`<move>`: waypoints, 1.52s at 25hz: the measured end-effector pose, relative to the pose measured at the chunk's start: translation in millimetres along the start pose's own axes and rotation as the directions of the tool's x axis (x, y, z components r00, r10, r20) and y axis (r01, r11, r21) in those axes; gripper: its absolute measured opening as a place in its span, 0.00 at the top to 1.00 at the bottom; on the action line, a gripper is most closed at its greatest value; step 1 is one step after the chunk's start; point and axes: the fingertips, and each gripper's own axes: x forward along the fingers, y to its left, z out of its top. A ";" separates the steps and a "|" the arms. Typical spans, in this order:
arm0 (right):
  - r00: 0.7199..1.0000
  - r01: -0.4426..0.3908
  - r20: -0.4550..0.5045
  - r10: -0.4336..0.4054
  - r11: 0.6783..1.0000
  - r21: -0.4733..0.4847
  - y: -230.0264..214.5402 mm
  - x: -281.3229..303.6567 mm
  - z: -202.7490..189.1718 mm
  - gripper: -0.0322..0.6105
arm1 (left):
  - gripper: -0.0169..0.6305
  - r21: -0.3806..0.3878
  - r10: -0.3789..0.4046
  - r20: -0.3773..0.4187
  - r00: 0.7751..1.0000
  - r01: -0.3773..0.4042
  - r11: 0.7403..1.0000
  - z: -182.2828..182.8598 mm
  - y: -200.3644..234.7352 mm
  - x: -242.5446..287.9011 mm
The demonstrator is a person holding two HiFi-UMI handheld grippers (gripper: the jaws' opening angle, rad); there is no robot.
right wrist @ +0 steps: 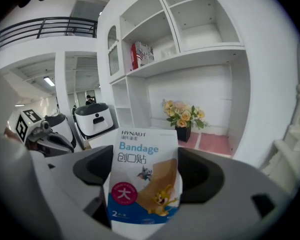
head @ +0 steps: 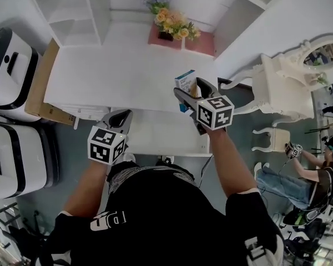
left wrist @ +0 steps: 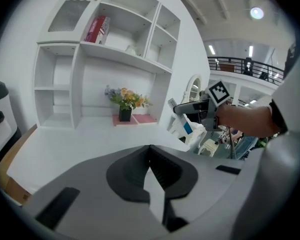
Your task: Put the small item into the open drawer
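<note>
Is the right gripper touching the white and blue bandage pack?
Touching: in the right gripper view, the right gripper tongs clamp the white and blue bandage pack.

Black tee point(head: 155, 204), white print point(head: 108, 221), grey L tool point(head: 122, 116), grey R tool point(head: 191, 90)

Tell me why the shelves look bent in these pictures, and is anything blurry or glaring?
Left gripper view: the wide-angle lens bows the white shelves and blackens the corners, and a ceiling lamp glares. Right gripper view: the same curving, but the print on the bandage box close to the lens stays sharp. Head view: the light is even, and the white desk looks nearly washed out.
</note>
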 end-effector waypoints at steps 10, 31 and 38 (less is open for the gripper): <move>0.996 0.039 0.070 -0.045 0.995 0.093 16.4 -50.4 -21.1 0.32 | 0.95 0.090 -0.057 0.001 0.998 0.057 0.994 7.8 -19.1 16.6; 0.997 0.060 -0.063 -0.048 0.979 0.195 46.5 -59.0 -117.5 0.32 | 0.95 0.104 -0.128 -0.077 0.989 0.136 0.985 -24.0 -32.2 32.6; 0.984 0.015 -0.179 -0.004 0.998 0.057 61.7 -31.8 -161.6 0.32 | 0.95 0.105 -0.106 -0.143 0.984 0.122 0.987 -59.7 -27.8 40.8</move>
